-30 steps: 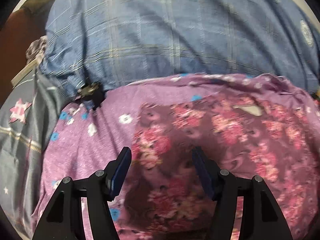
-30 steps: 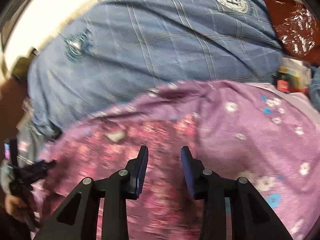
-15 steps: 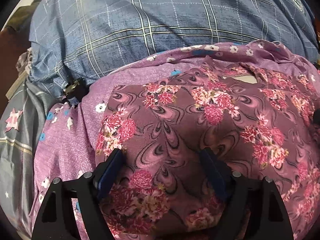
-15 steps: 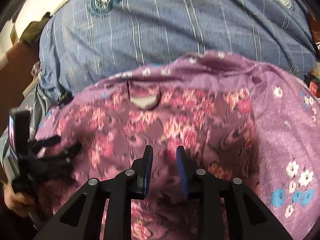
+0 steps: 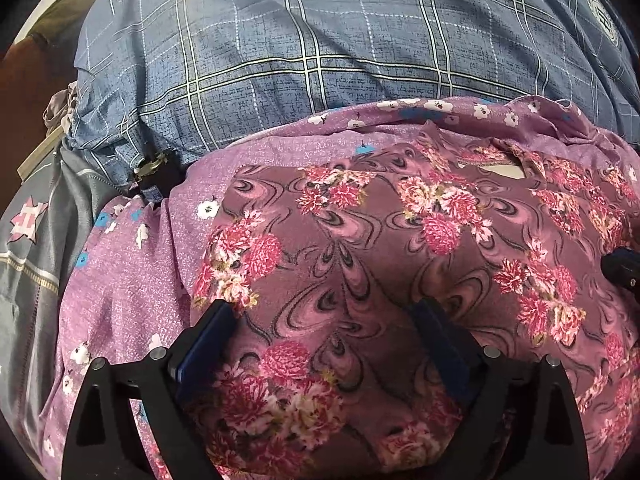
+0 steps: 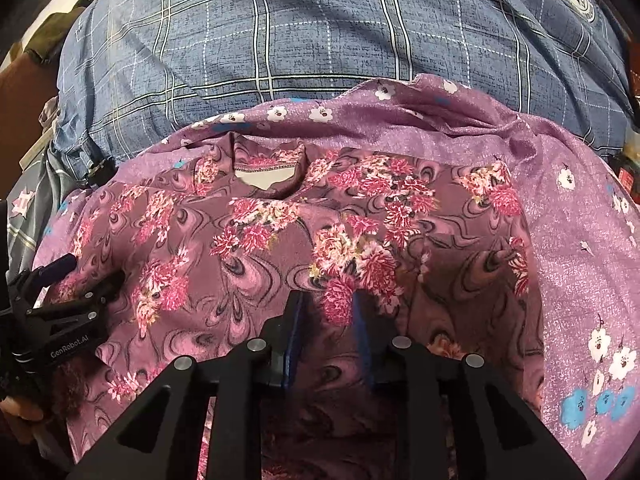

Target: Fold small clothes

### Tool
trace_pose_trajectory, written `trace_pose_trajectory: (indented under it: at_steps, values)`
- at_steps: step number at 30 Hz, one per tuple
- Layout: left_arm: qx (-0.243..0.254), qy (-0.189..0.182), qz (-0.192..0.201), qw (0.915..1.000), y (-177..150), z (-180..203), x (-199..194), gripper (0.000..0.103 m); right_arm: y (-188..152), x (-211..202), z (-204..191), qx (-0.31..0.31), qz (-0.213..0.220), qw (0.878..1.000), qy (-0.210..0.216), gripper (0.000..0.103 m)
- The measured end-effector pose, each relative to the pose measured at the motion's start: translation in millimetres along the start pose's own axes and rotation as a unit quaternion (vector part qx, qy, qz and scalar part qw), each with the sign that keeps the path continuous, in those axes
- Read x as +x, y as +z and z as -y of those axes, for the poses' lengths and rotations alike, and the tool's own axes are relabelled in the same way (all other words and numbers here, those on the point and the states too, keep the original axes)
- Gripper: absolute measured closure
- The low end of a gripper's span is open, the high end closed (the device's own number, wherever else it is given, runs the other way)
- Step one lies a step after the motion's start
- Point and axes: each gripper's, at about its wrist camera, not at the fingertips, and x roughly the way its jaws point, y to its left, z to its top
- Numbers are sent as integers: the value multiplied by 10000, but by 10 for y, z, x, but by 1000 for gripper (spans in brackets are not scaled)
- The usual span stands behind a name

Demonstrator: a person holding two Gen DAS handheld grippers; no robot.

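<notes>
Floral top (image 6: 280, 248) spread flat, left gripper (image 5: 324, 316) wide

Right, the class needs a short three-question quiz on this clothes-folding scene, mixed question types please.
1. True or false: the floral top has its neck opening at the end nearest the blue checked sheet.
2. The floral top lies on: A) a lilac flowered cloth, B) bare wood, C) a white towel.
3. Which has its jaws wider apart, the left gripper or the right gripper?
Key: 1 true; 2 A; 3 left gripper.
</notes>
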Motion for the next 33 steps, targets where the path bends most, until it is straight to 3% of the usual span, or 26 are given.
trace_pose_trajectory:
  at_steps: [14,17,20,23,27,30,33]
  values:
    - [21,55,116,9999,-39,7,-60,9,-73,-42,-81,-70,162,9996,-237,76]
    - [207,173,117,9996,-20,38,-154,9,-32,-132,-73,66,129,9997,-177,75]
    - [486,465,521,9964,37,70,-367,9,54,-302,-19,140,479,9981,-357,72]
    - [298,555,881,9941,134,-79,-519,9,161,-302,164,424,515,9960,-601,66]
    - [-442,721,546,9949,212,-496,-328,9,185,-155,454,975,256,9931,-601,66]
    - [-691,815,-373,9936,158,-676,98,9,188,-120,361,716,209,9941,-785,65]
    - [-909,665,-324,9931,161,-709,45,11,199,-254,254,611,468,9955,-547,65]
